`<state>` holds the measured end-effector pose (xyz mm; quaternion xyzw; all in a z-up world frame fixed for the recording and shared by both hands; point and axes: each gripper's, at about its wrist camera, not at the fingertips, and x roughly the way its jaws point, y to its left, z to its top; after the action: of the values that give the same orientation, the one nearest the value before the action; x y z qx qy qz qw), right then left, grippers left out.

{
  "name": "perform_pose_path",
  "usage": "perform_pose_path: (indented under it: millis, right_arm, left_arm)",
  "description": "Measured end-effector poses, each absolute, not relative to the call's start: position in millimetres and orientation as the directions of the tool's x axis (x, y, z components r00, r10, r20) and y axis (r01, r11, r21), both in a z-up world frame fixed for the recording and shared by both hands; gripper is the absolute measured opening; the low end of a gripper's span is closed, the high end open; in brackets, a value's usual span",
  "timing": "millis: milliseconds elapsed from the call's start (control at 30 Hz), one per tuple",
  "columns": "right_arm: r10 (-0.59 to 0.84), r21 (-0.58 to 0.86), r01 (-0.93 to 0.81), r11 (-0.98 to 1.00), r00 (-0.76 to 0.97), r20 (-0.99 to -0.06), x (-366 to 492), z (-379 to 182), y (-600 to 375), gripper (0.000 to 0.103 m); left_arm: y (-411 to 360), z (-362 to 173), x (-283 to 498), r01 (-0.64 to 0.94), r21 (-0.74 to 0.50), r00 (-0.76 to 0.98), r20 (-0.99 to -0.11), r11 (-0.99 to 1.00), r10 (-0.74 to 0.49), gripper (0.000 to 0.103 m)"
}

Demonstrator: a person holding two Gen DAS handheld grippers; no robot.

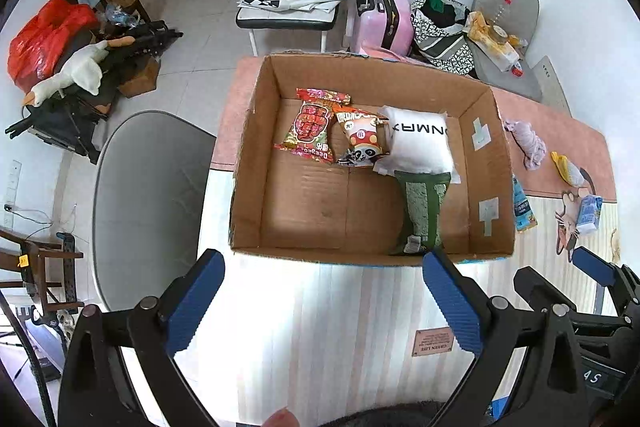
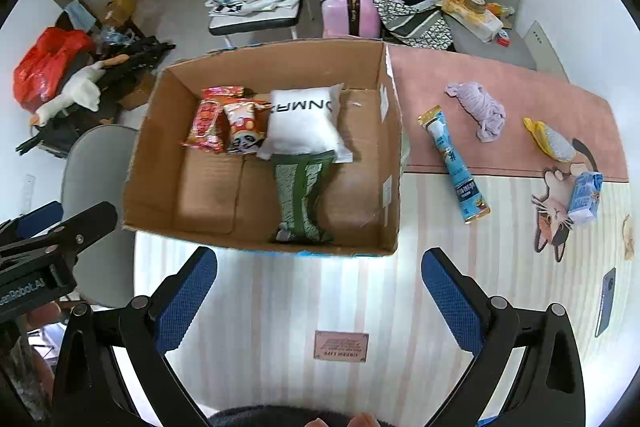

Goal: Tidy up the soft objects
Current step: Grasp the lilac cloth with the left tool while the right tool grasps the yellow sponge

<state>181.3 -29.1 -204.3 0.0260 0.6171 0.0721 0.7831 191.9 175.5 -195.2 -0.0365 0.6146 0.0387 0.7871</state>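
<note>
A: Where does the sorting stand?

B: Partway, I'd judge. The cardboard box [image 2: 394,163] already holds four soft things: a red snack bag [image 2: 206,123] against its far wall, a panda snack bag [image 2: 244,129] touching that one, a white pillow [image 2: 304,125] beside them, and a green towel [image 2: 304,195] running from the pillow toward the near wall.

A: And outside the box?

B: To the right of the box lie a long blue packet [image 2: 454,163] just beside its wall, then a lilac cloth [image 2: 482,111], a yellow sponge [image 2: 550,141] and a small blue pouch [image 2: 586,197] farther out.

A: The grippers?

B: The left gripper [image 1: 324,303] and the right gripper [image 2: 320,299] both hang short of the box's near wall, jaws spread wide, holding nothing.

A: So the next move?

B: Probably the right one swings out to the lilac cloth or the packet; limp fabric wants a pinch at a bunched fold.

A: The surface?

B: A striped mat [image 2: 280,307] with a pink band beyond the box and a cat print. Around it are grey chairs, a pink suitcase [image 2: 352,7] and a cluttered floor.
</note>
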Motion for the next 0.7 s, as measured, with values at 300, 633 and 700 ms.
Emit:
perform_pose_path:
  millis: [300, 633, 700]
  right_arm:
    - [0.225, 0.239, 0.038, 0.970, 0.225, -0.948, 182.4, -194.5, -99.8, 0.103]
    - [0.123, 0.189, 0.379, 0.906, 0.192, -0.974, 227.6, -234.6, -328.9, 0.103]
    - [0.135, 0.187, 0.368, 0.911, 0.162, -0.977, 251.1, -250.7, -361.9, 0.103]
  left_arm:
    - [107.8, -166.7, 206.1, 0.002, 0.053, 0.308, -0.950, 0.999, 0.050, 0.101]
    - [-67.9, -219.8, 303.3, 0.289, 0.021, 0.169, -0.985, 0.957, -0.030, 0.101]
    - [-97.9, -245.2, 328.9, 0.284, -0.036, 0.085, -0.994, 0.958, -0.062, 0.101]
